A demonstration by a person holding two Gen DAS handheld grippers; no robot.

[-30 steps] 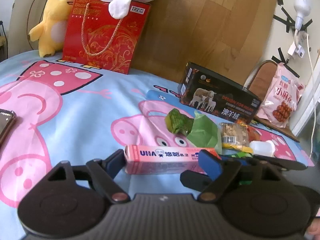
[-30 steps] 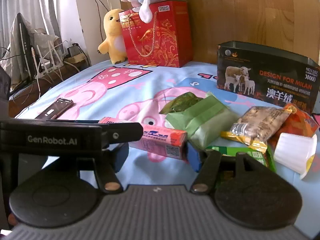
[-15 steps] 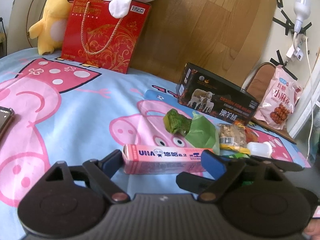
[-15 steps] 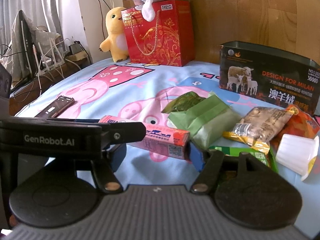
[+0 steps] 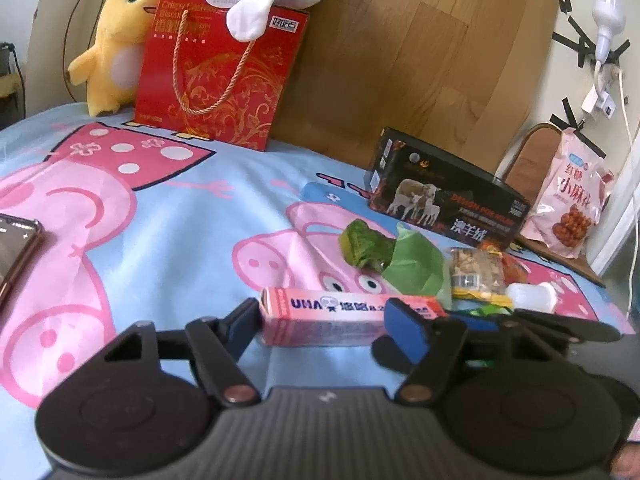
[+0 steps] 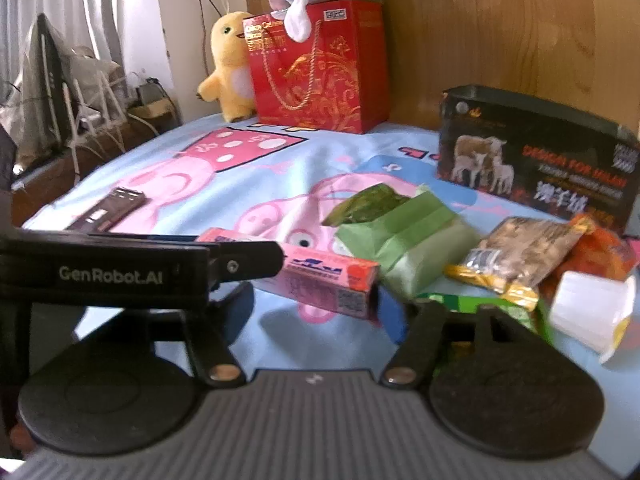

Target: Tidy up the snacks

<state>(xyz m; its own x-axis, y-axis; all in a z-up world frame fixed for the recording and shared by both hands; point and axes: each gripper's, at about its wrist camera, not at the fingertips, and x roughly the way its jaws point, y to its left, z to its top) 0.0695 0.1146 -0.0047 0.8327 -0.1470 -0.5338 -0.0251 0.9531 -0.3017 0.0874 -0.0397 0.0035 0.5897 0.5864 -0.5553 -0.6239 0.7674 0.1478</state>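
A pink UHA candy box [image 5: 340, 316] is lifted clear of the blue cartoon sheet, held lengthwise by both grippers. My left gripper [image 5: 324, 320] is shut on it, fingers at its two ends. My right gripper [image 6: 316, 300] also grips the box [image 6: 324, 276], with its right finger at the box's end. Behind lie a dark green packet [image 5: 364, 246], a light green bag [image 6: 404, 248], a nut packet [image 6: 520, 252], an orange packet [image 6: 600, 248] and a white cup [image 6: 592, 312]. An open black box with sheep on it [image 6: 536, 168] stands beyond them.
A red gift bag [image 5: 218, 76] with a plush toy on top and a yellow plush duck [image 5: 112, 44] stand at the wooden headboard. A phone [image 6: 108, 210] lies on the sheet at left. A pink snack bag [image 5: 568, 208] leans on a chair at right.
Both grippers and the pink box have risen slightly and shifted; the box's shadow now shows on the sheet below it. The other snacks have not moved.
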